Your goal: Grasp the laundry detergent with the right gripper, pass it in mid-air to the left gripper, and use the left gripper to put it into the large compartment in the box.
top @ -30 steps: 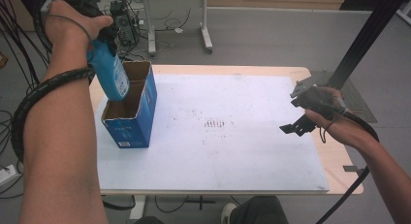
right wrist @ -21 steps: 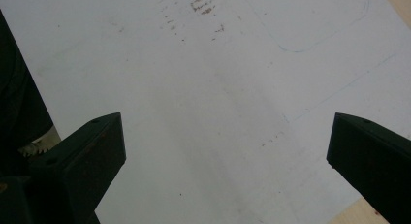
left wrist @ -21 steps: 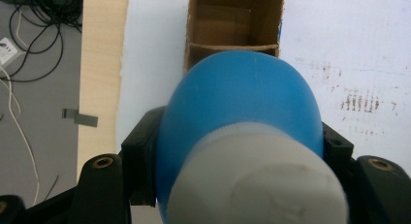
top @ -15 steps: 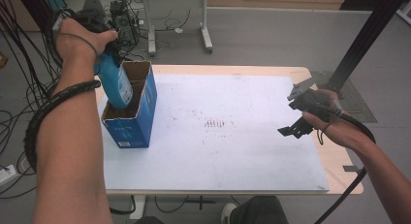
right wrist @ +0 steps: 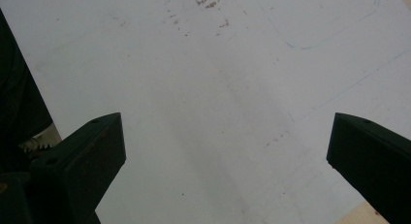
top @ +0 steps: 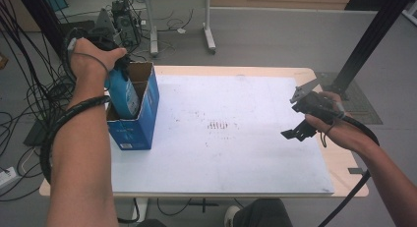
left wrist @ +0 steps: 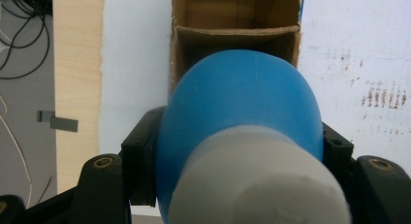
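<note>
On the table point(top: 255, 72): one blue bottle point(top: 123, 92), one box point(top: 140, 124), two tools.

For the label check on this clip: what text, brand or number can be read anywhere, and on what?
No text here can be read.
Blue box: white print low on its front face, too small and blurred to read.
Blue bottle: pale label patch, blurred, no letters legible.
White sheet: brownish marks near its middle, stains and not writing.
</note>
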Motion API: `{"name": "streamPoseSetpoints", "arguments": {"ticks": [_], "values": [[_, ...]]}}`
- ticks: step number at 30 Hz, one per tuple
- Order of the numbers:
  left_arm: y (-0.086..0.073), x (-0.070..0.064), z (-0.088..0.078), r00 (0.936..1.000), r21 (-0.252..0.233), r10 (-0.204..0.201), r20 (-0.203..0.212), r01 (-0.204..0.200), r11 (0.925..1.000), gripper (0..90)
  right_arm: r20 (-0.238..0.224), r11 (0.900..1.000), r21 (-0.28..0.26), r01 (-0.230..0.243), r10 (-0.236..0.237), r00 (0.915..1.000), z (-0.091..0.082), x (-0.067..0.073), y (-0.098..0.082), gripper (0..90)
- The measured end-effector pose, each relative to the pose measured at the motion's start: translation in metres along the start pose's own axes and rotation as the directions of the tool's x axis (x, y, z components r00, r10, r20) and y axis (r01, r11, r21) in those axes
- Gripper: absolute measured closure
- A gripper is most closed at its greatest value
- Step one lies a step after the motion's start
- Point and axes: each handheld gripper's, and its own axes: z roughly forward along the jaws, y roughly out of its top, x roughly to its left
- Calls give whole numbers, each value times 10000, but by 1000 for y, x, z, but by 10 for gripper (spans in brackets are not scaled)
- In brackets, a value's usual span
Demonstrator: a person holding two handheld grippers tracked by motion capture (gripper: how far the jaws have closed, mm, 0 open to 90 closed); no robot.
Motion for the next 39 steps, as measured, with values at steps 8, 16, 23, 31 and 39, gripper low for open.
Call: {"name": "streamPoseSetpoints", "arguments": {"ticks": [8,16,23,31,39], "values": [[-2,0,20,10000,87,60,-1,-60,9999,365,31,9999,152,-47,46,10000,2,-1,-3,4],[-4,0,40,10000,173,74,58,-75,9998,366,27,9996,269,-26,26,10000,4,-1,-5,4],[-6,0,56,9999,291,157,45,-159,9995,366,7,9994,333,10,-10,10000,7,-2,-6,4],[-7,-3,69,9995,411,306,16,-306,9987,366,-15,9994,357,50,-50,10000,9,-1,-4,4],[-8,-4,80,9988,530,469,-104,-463,9975,366,-11,9991,418,-13,13,10000,10,-1,-5,4]]}}
